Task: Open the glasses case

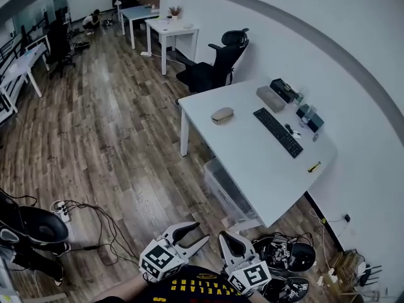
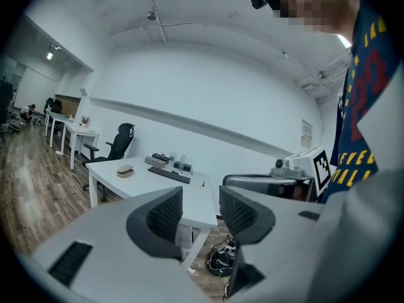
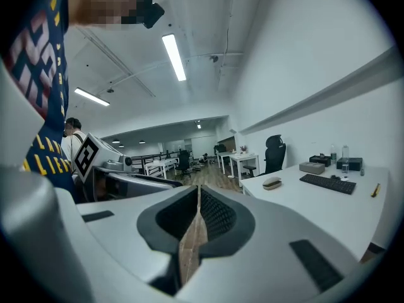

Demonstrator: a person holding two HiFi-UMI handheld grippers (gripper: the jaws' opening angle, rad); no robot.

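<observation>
A tan oval glasses case (image 1: 222,115) lies closed near the far end of a white desk (image 1: 243,163). It is small in the left gripper view (image 2: 125,170) and the right gripper view (image 3: 272,182). Both grippers hang low at the bottom of the head view, well short of the desk and over the wooden floor. My left gripper (image 1: 195,233) (image 2: 201,212) is open, with nothing between its pads. My right gripper (image 1: 226,240) (image 3: 199,216) is shut, its pads meeting, empty.
On the desk are a black keyboard (image 1: 278,132), a grey box (image 1: 271,98), dark items by the wall and a yellow pen (image 1: 314,166). A black office chair (image 1: 218,62) stands at its far end. A clear bin (image 1: 227,191) sits underneath; cables and gear (image 1: 287,257) lie on the floor.
</observation>
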